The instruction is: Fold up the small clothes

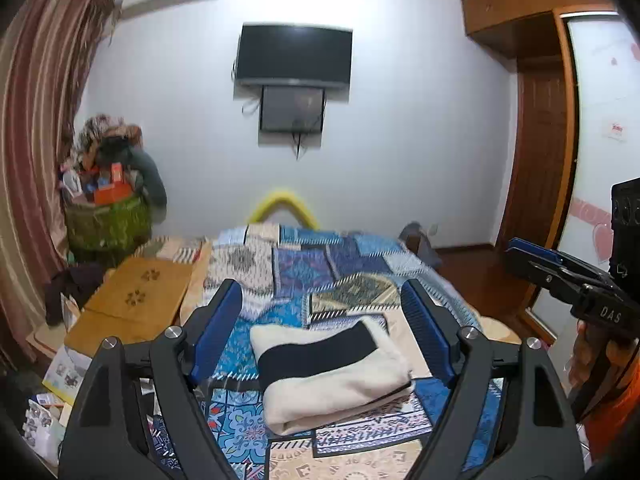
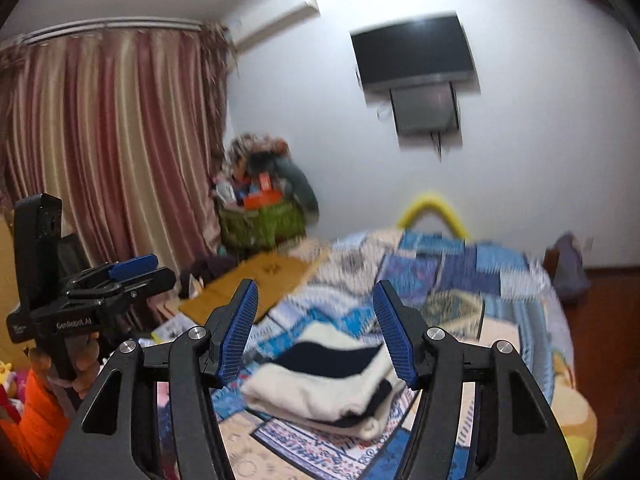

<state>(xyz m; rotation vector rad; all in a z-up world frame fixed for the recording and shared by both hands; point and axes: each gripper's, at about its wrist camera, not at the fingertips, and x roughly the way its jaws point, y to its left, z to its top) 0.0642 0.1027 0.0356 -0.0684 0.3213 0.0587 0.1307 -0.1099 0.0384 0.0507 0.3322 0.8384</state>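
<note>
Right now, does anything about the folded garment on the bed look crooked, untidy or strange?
Nothing serious stands out. The cream garment with a black band lies folded in a compact bundle on the patchwork bedspread, turned a little askew to the pattern. In the right wrist view its layers do not line up exactly at the near corner. Both tools are clear of it.

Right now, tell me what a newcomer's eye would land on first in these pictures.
First, the folded cream garment with a dark band, lying on the blue patchwork bedspread between the open left gripper fingers. Next, the dark TV high on the white wall beyond the bed. The open right gripper holds nothing either.
</note>
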